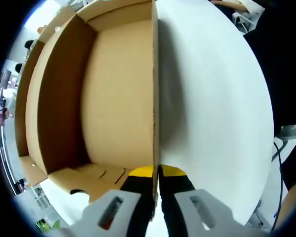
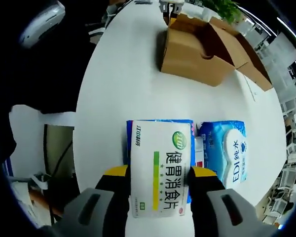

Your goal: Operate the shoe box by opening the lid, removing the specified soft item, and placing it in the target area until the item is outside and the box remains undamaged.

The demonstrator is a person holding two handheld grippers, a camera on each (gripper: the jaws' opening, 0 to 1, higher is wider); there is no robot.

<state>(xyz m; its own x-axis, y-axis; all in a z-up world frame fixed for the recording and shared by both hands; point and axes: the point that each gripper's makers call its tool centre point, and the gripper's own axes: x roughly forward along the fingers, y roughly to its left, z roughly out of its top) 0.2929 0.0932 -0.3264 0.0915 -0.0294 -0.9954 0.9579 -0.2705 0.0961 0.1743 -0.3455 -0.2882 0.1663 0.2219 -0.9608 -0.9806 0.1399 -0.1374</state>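
My right gripper (image 2: 158,174) clamps a white-and-green flat printed packet (image 2: 160,165) just beside a blue wet-wipes pack (image 2: 227,148) on the round white table (image 2: 123,79). My left gripper (image 1: 157,173) pinches the brown cardboard shoe box (image 1: 103,94) wall; the box sits across the table from the packet.

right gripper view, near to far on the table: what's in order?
Right gripper clamping a white-and-green printed packet → blue wet-wipes pack beside it → bare white table → open brown cardboard shoe box.
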